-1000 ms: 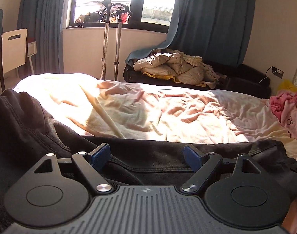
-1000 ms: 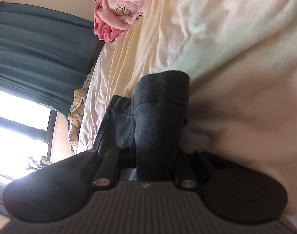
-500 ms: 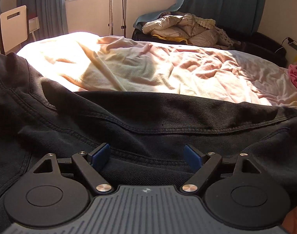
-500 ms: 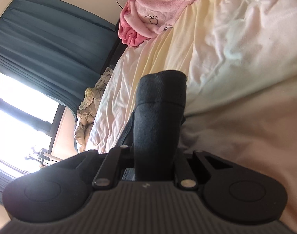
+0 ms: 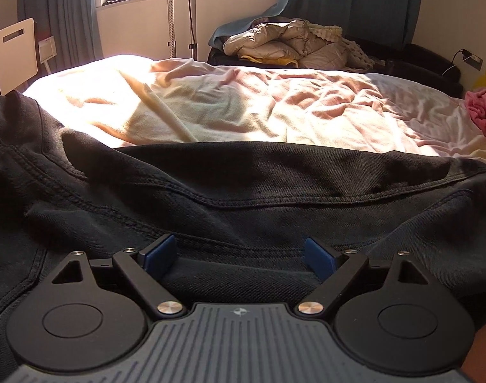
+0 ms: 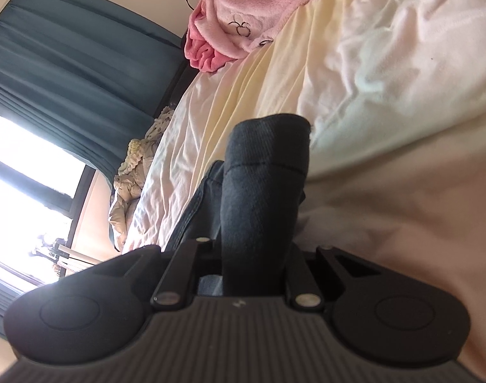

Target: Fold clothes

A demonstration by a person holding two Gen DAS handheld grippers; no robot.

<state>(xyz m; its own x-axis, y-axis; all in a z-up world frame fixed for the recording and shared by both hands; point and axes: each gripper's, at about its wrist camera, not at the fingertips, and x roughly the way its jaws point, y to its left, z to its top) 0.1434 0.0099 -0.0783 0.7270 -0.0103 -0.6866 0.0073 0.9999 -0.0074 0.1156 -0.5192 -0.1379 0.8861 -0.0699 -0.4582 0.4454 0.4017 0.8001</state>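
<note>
A dark denim garment (image 5: 230, 191) lies across the near part of the bed and fills the lower half of the left wrist view. My left gripper (image 5: 239, 255) is open, its blue pads (image 5: 156, 255) wide apart just above the denim, with a fold of cloth between them. My right gripper (image 6: 255, 255) is shut on a folded end of the same dark garment (image 6: 262, 172), which sticks out forward between the fingers over the pale bedsheet. The right view is rolled sideways.
The bed (image 5: 275, 102) has a rumpled pale pink and cream sheet. Pink clothes (image 6: 243, 16) lie at the bed's far right. A pile of beige quilted clothing (image 5: 291, 44) lies beyond the bed. A chair (image 5: 13, 51) stands at left, a pole stand (image 5: 179, 16) by the window.
My left gripper has tilted down and moved closer over the denim, which now fills more of its view. My right gripper has rolled a little, still holding the cloth.
</note>
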